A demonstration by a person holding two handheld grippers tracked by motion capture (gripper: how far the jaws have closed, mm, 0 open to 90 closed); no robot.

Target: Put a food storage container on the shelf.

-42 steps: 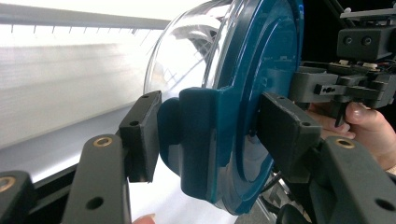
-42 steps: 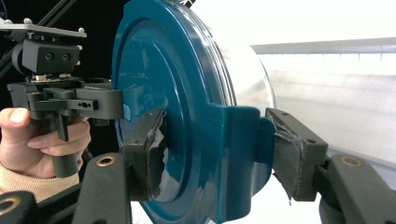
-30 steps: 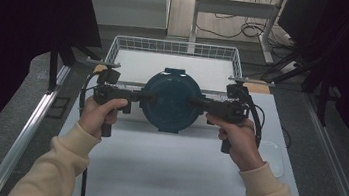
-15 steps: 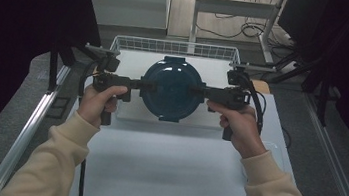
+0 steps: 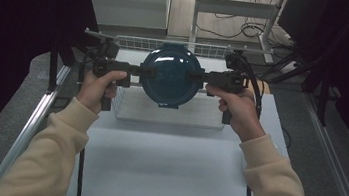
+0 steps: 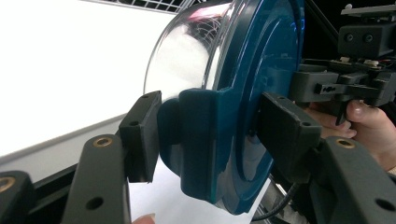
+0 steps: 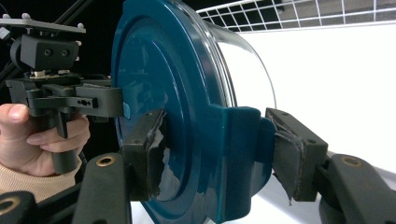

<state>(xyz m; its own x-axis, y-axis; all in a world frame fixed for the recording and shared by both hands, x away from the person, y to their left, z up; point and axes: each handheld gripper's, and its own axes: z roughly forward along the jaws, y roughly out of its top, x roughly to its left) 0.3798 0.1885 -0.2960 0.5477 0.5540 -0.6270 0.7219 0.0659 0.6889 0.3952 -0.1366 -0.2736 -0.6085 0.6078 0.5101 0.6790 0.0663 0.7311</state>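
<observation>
Nearest the camera in the high view, two cream-coloured sleeves (image 5: pixel 52 156) came up from the bottom edge over the bare white table (image 5: pixel 162 177). Farther on, the left hand (image 5: pixel 97 88) and the right hand (image 5: pixel 237 108) each gripped a black handle.

The left gripper (image 5: pixel 138 71) pointed right and the right gripper (image 5: pixel 199 76) pointed left, facing each other across a dark teal lidded container (image 5: pixel 172 75). It was held in the air between them, with the lid towards the camera, over the near wall of a white wire basket (image 5: pixel 168 115) that stood on the far part of the table.

In the left gripper view, the left gripper (image 6: pixel 205 135) was clamped on one of the lid's side tabs, one pad on each face, and the clear bowl (image 6: pixel 187 51) bulged out on the left behind the teal lid. In the right gripper view, the right gripper (image 7: pixel 219 149) was closed in the same way on the opposite tab; its pads (image 7: pixel 152 154) looked worn and ragged at the edges.

No brand, label or writing could be read on the container or the grippers.

Beyond the basket lay a floor with loose cables (image 5: pixel 251 29) and metal frame legs (image 5: pixel 196 10).
</observation>
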